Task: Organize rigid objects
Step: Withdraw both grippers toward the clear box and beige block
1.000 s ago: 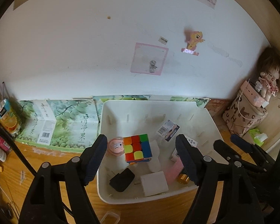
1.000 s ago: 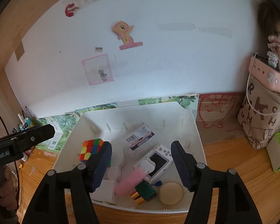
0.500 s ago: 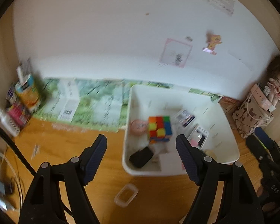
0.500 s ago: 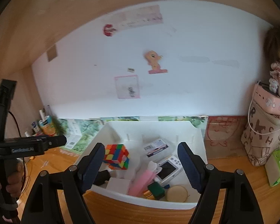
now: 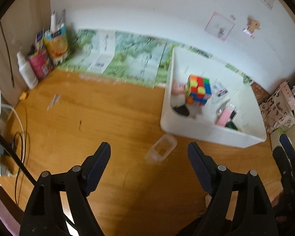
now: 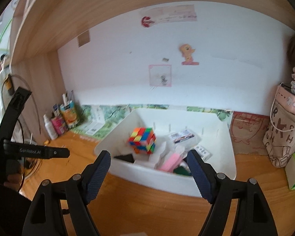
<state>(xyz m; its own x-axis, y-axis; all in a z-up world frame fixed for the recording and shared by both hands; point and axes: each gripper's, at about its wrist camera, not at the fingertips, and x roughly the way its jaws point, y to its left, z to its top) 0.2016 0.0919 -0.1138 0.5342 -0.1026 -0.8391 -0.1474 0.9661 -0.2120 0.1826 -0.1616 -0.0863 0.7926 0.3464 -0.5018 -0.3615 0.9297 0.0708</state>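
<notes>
The white bin [image 6: 212, 184] holds a colourful cube [image 6: 142, 140] and a pink item [image 6: 170, 162]; in front of the bin lies a small clear box [image 5: 160, 149]. Both grippers' fingers [image 5: 199, 166] [image 6: 97, 167] are wide open, holding nothing.

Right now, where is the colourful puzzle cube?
The multicoloured plastic puzzle cube sits inside the white plastic bin, toward its left side in both wrist views, perched on the other items there above a black object.
</notes>
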